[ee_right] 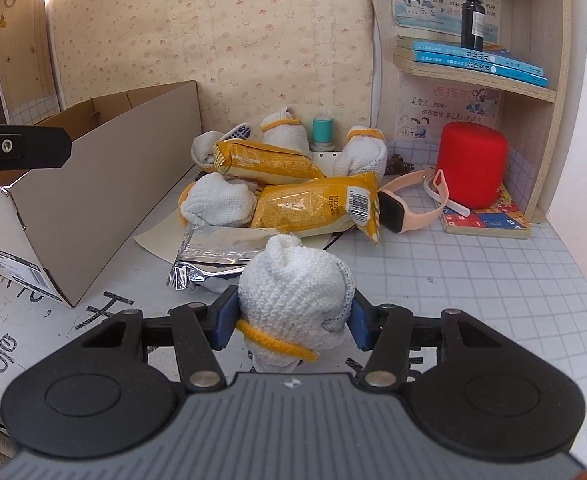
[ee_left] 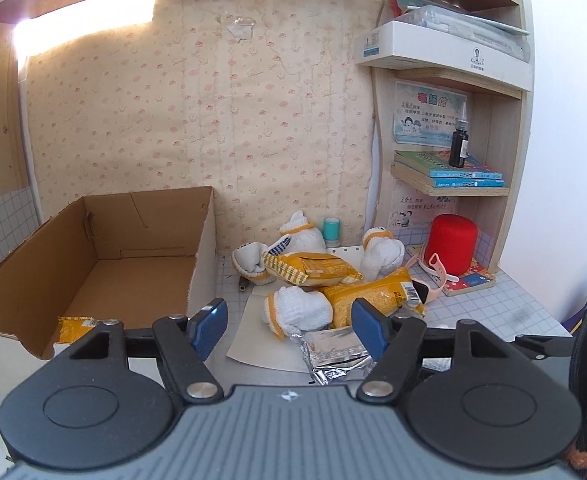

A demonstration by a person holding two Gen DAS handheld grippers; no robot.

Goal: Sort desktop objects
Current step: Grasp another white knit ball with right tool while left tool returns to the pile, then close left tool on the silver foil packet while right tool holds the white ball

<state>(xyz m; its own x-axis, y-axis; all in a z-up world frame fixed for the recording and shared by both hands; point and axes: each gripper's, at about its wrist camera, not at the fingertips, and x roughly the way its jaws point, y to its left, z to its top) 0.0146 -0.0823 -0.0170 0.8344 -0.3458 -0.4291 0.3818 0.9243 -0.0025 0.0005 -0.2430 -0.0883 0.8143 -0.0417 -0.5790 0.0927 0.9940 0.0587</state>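
While the left gripper (ee_left: 289, 326) gapes empty, right fingers (ee_right: 224, 318) clamp a rolled glove (ee_right: 293, 284).

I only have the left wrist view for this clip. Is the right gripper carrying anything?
Observer: Yes. The right gripper is shut on a rolled white glove with a yellow cuff.
Operator: Is that glove still lying in the pile?
Observer: No, it sits in front of the silver foil packet, apart from the yellow snack packets.
Operator: What does the cardboard box's outside show?
Observer: The cardboard box carries a barcode label on its near end.
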